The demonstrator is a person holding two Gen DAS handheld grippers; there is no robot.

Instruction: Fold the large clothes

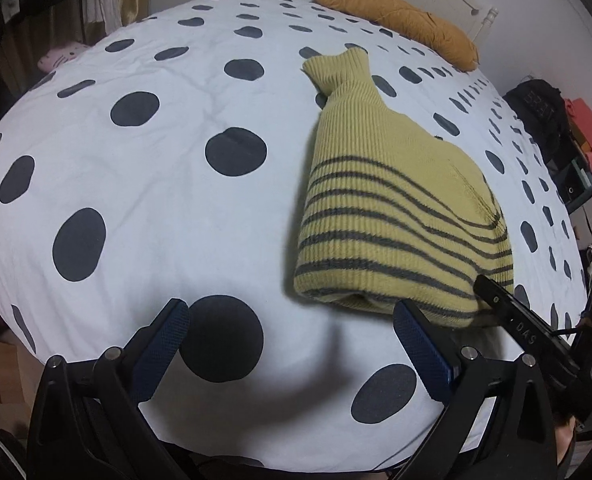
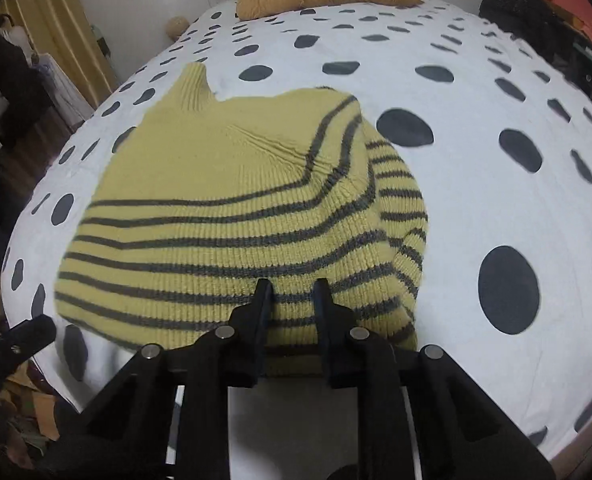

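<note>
A folded yellow ribbed-knit sweater (image 2: 232,216) with grey stripes lies near the foot edge of a bed (image 1: 136,168) spread with a white, dark-dotted cover, wide bare cover stretching away toward 9 o'clock in the left wrist view. The right gripper (image 2: 292,292) reaches level, jaws narrowed onto the sweater's near hem. The left gripper (image 1: 292,320) hovers beside it, jaws wide apart.

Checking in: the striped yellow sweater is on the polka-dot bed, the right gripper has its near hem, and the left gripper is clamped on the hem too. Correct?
Not quite. The left gripper is open and holds nothing; the left wrist view shows its pads spread over the bedsheet beside the sweater. The right gripper does have the near hem.
</note>
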